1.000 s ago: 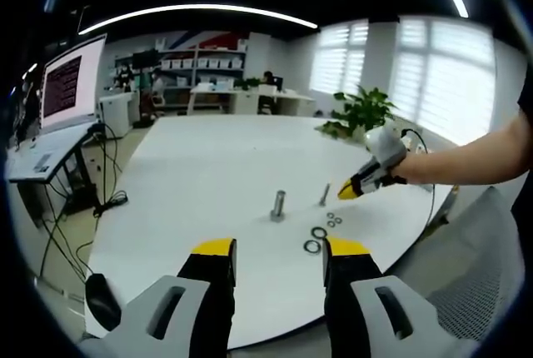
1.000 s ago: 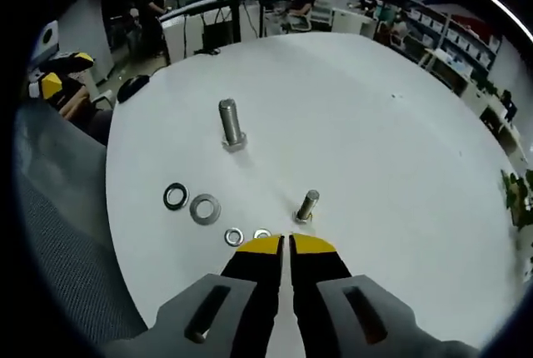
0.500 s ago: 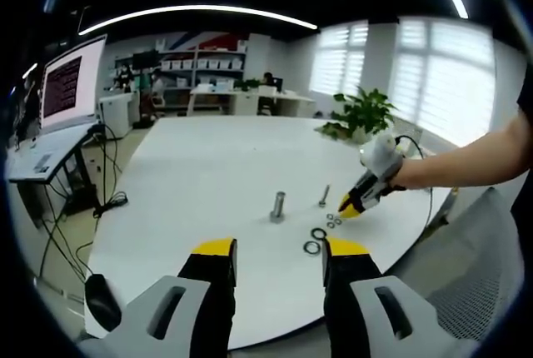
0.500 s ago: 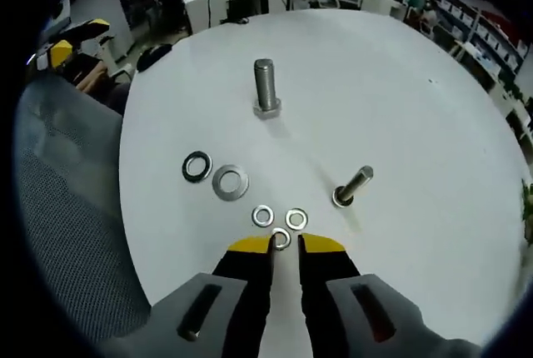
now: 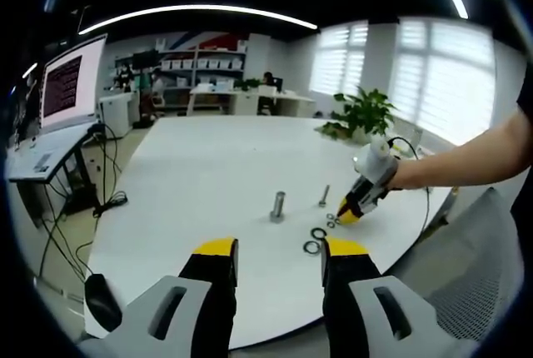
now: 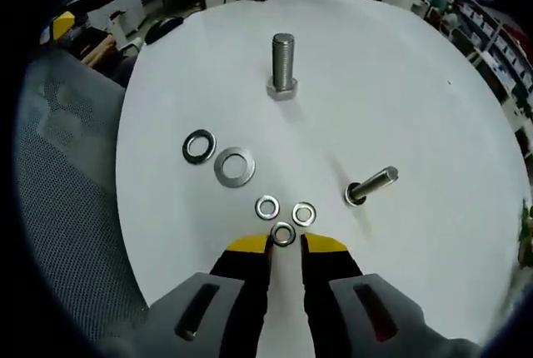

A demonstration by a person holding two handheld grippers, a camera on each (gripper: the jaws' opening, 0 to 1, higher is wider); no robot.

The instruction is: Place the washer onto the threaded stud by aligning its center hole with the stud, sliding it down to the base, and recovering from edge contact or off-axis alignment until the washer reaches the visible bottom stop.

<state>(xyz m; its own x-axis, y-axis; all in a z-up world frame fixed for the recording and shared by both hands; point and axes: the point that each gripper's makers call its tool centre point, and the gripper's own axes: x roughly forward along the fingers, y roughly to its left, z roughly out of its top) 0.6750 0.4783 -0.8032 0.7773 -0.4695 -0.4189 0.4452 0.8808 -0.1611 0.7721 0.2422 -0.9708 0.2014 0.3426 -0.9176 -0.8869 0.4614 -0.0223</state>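
My right hand-held gripper (image 6: 285, 244) is down at the bench (image 6: 416, 83) with its yellow-tipped jaws set narrow, a small gap between them. The nearest small washer (image 6: 284, 234) lies flat right at that gap, at the fingertips; I cannot tell whether the jaws are touching it. Just beyond it lie two more small washers (image 6: 267, 206), side by side and close together, the three making a tight cluster. Right of the cluster stands the small threaded stud (image 6: 371, 186), which leans toward the right of the right gripper view. Left of the cluster lie a large pale washer (image 6: 235, 166) and, just beside it, a darker large washer (image 6: 199, 146), both flat. Farther out, well apart from the rest, the big bolt (image 6: 283, 65) stands upright on its hex head.

My left hand-held gripper (image 5: 277, 250) hangs over the near edge of the bench, jaws wide apart and empty. In its view the right hand-held gripper (image 5: 348, 211) reaches in from the right on a person's forearm (image 5: 466, 158), its tips down among the small washers beside the stud (image 5: 323, 196). The big bolt (image 5: 277, 206) stands to the left of that, and the two large washers (image 5: 316, 240) lie nearer to me. Behind are a potted plant (image 5: 360, 112), a monitor (image 5: 71, 83) on a side desk, and a mesh chair (image 5: 479, 283).
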